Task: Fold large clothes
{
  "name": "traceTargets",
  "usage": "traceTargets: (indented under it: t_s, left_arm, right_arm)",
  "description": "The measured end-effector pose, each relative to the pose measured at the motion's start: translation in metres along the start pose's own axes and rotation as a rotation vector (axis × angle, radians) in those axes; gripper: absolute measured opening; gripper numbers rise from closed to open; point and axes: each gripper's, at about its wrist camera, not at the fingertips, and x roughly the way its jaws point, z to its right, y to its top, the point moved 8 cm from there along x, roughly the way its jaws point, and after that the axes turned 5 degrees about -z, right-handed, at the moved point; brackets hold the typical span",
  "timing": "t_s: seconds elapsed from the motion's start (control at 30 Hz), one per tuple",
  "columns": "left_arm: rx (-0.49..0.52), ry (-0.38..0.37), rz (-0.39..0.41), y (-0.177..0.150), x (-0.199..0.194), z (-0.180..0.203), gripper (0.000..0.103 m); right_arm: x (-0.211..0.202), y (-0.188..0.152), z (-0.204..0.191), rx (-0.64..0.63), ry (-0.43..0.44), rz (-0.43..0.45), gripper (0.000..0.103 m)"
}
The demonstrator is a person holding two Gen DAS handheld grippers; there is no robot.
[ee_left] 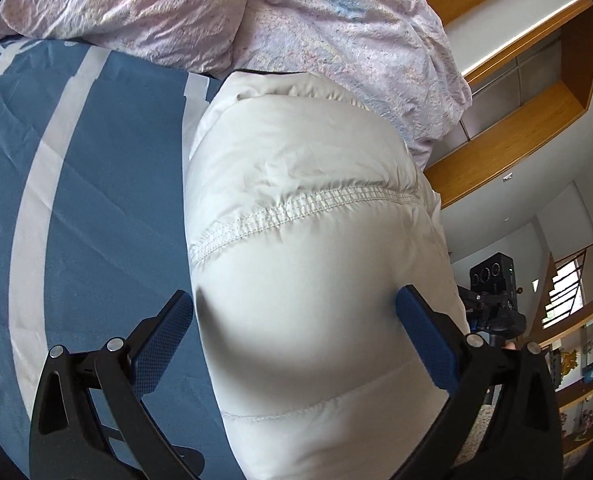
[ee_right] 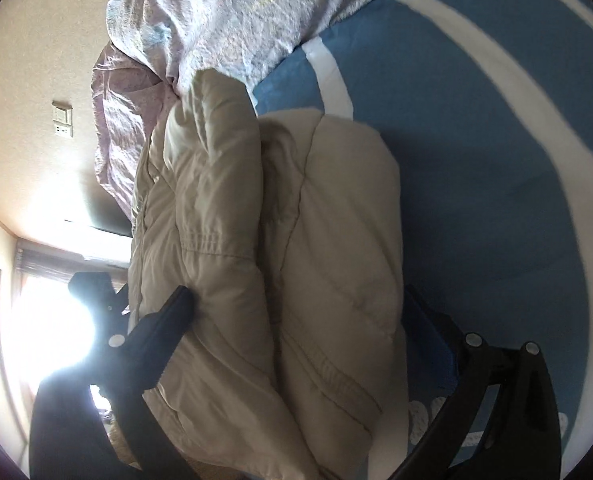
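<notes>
A puffy cream-white down jacket [ee_left: 308, 240] lies folded into a thick bundle on the blue bed sheet [ee_left: 96, 184]. My left gripper [ee_left: 296, 312] has its jaws spread wide around the bundle, both blue pads pressing into its sides. In the right wrist view the jacket [ee_right: 280, 240] shows as stacked padded layers. My right gripper [ee_right: 300, 304] also straddles the bundle with its jaws wide, the left finger [ee_right: 176, 304] pressing into the fabric and the right one beside the bundle's edge.
A crumpled pink quilt [ee_left: 256, 20] is piled at the far end of the bed, touching the jacket. The sheet has white stripes [ee_right: 496, 80]. Wooden shelves [ee_left: 516, 120] stand to the right. The other gripper [ee_left: 492, 292] shows beyond the jacket.
</notes>
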Motion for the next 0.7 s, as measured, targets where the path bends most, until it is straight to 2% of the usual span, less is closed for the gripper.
traceTargets:
  t_s: [0.47,0.7]
  left_arm:
    - [-0.056,-0.127,-0.058,-0.005,0.016,-0.01,0.102]
    - [-0.018,-0.113,-0.037,-0.006,0.015,0.001,0.102]
  right_arm:
    - [0.03,0.001,-0.019,-0.064,0.088,-0.136,0.101]
    - [0.032,-0.004,-0.03,-0.127,0.158,-0.101,0.101]
